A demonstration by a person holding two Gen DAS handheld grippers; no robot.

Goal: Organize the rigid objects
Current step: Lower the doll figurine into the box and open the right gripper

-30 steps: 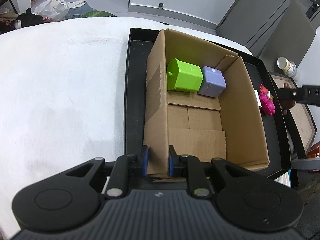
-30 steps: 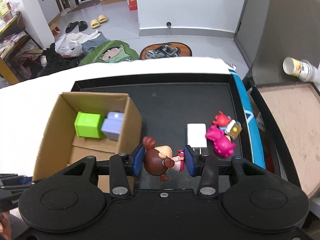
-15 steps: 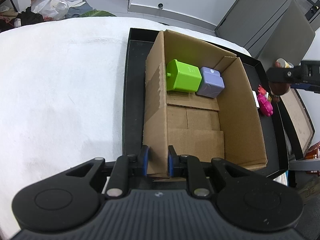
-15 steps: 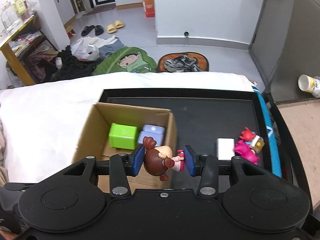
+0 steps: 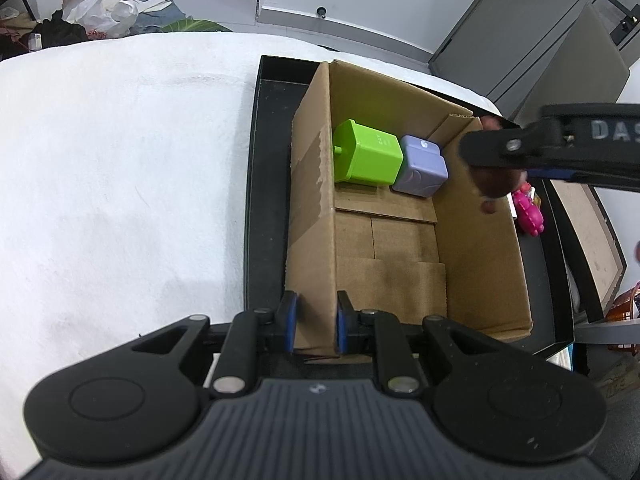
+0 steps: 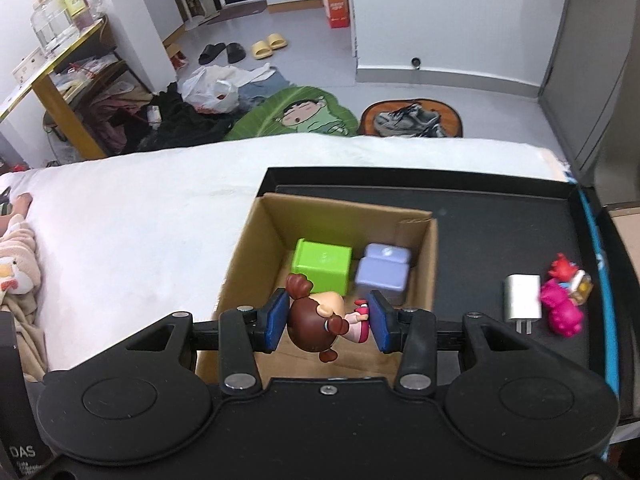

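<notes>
A cardboard box [image 5: 476, 248] [image 6: 240, 256] stands in a black tray [image 5: 264, 184] [image 6: 500, 232]. Inside it sit a green cube [image 5: 366, 154] [image 6: 322, 266] and a lilac cube [image 5: 420, 168] [image 6: 382, 270]. My left gripper [image 5: 313, 326] is shut on the box's near left wall. My right gripper [image 6: 328, 322] is shut on a brown-haired doll figure [image 6: 320, 322] and holds it above the box's near part; it shows in the left wrist view [image 5: 496, 178] over the box's right wall.
On the tray right of the box lie a white charger [image 6: 522, 298], a pink toy [image 6: 562, 312] [image 5: 528, 216] and a small red figure [image 6: 564, 268]. The tray rests on a white cloth [image 5: 120, 180]. A plush toy [image 6: 16, 264] lies at the far left.
My right gripper has carried the doll leftward and higher, from over the tray to above the box. The left gripper has kept its hold on the box wall.
</notes>
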